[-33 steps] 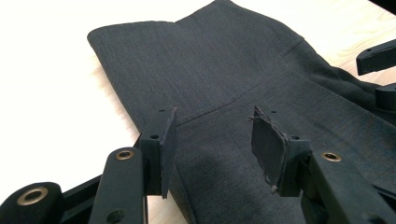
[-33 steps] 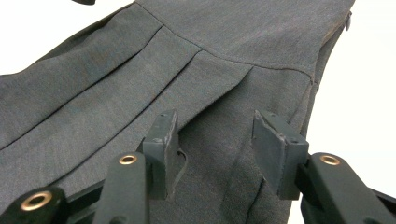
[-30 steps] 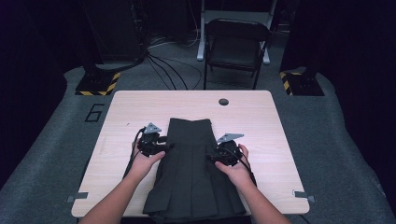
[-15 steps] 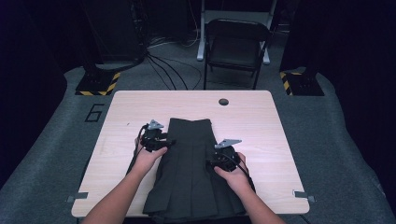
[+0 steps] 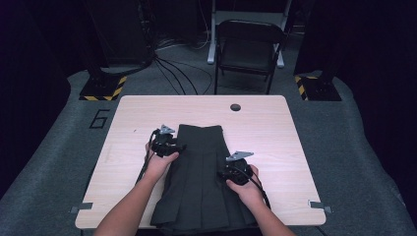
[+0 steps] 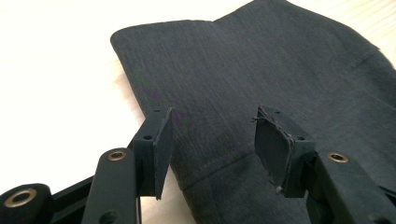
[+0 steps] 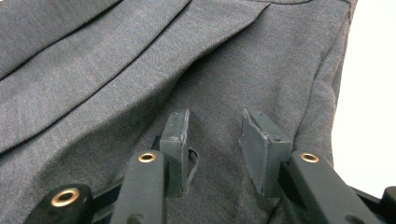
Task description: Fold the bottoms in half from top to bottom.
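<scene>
dark pleated skirt (image 5: pixel 199 182) lies on the tabletop (image 5: pixel 275 132); gripper views reveal spread jaws, left gripper (image 6: pixel 212 140) over its far-left waistband, right gripper (image 7: pixel 215 144) over right-side pleats.

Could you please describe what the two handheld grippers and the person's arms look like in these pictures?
Both are black two-jaw tools. The left gripper and the right gripper each carry a grey three-cornered plate on top and trail a black cable. Up close, the arms show brass-coloured rivets and flat, dark, squarish pads with frayed edges. The forearms are bare, with no sleeves in view.
</scene>
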`<state>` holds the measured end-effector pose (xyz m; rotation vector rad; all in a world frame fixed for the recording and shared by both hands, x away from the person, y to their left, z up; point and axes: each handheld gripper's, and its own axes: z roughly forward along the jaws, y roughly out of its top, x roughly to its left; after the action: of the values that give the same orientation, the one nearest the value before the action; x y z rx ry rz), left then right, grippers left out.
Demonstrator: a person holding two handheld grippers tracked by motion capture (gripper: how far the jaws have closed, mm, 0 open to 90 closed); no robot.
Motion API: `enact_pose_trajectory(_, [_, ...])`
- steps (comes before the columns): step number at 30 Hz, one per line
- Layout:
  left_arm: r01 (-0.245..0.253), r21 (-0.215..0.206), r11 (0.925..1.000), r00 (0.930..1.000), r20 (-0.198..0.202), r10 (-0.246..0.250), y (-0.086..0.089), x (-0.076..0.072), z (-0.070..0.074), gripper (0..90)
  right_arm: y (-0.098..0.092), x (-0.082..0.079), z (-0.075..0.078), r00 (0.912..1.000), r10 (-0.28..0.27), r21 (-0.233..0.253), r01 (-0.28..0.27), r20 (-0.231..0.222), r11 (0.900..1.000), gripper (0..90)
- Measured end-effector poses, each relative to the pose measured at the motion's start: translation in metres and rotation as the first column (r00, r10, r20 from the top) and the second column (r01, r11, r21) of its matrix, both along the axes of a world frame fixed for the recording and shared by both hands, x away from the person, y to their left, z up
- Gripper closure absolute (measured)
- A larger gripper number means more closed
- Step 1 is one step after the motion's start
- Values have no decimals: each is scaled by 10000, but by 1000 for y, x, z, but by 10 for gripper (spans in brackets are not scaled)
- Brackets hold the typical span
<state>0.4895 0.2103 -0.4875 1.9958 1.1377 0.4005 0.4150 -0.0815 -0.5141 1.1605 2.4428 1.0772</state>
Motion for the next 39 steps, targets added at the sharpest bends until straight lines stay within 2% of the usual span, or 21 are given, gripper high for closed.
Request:
enact_pose_trajectory(3, [-153, 61, 9999, 9999, -69, 153, -2, 5, -3, 459, 1, -2, -1, 9998, 77, -179, -73, 180, 9998, 618])
enact_pose_trajectory(6, [-318, 4, 9995, 9995, -7, 318, -4, 7, -6, 445, 1, -2, -1, 9999, 53, -151, -51, 159, 9999, 619])
enact_pose_trajectory(8, [-401, 182, 9990, 9992, -62, 402, -4, 10, -10, 423, 1, -3, -2, 9998, -35, -9, 35, 202, 10000, 621])
enact_pose_trajectory(12, [-690, 5, 9976, 9976, -92, 690, -3, 15, -14, 411, 1, -4, -2, 9996, -16, -96, 19, 275, 10000, 624])
enact_pose_trajectory(17, [-765, 20, 9971, 9970, -132, 765, -2, 19, -16, 384, 1, -2, -2, 9996, 38, -101, -35, 289, 9999, 625])
enact_pose_trajectory(20, [-674, 101, 9977, 9972, -304, 676, -2, 25, -17, 375, 2, -1, 0, 10000, -26, -159, 27, 28, 9999, 623])
enact_pose_trajectory(21, [-750, -15, 9972, 9969, -229, 749, -2, 26, -17, 375, 2, 0, 2, 9999, -78, -121, 77, -92, 9999, 623])
enact_pose_trajectory(23, [-711, 22, 9975, 9971, -262, 711, -2, 27, -17, 375, 1, -1, 6, 9991, -193, 110, 197, -378, 9997, 605])
enact_pose_trajectory(24, [-728, 87, 9973, 9970, -265, 730, -3, 30, -16, 375, 0, -3, 12, 9991, -207, 412, 223, -382, 9989, 600])
enact_pose_trajectory(26, [-715, 118, 9974, 9972, -205, 717, -2, 32, -16, 375, -1, -4, 15, 9997, -88, 381, 97, -248, 9992, 600])
enact_pose_trajectory(27, [-831, -24, 9965, 9963, -206, 830, -1, 34, -16, 376, -3, -12, 24, 9995, -8, 548, 25, -312, 9985, 599])
enact_pose_trajectory(29, [-879, -51, 9961, 9955, -368, 876, 0, 37, -16, 376, -5, -18, 27, 9995, 76, 550, -60, -292, 9985, 598])
enact_pose_trajectory(31, [-838, 0, 9965, 9960, -305, 837, 1, 40, -16, 376, -8, -28, 29, 9994, 246, 371, -237, -238, 9990, 597])
enact_pose_trajectory(37, [-954, -106, 9954, 9947, -388, 949, -2, 46, -18, 376, -15, -49, 19, 9994, 352, -63, -352, -1, 9994, 582])
enact_pose_trajectory(39, [-888, -99, 9960, 9952, -414, 883, -3, 47, -18, 376, -15, -52, 15, 9994, 314, -81, -316, -155, 9995, 574])
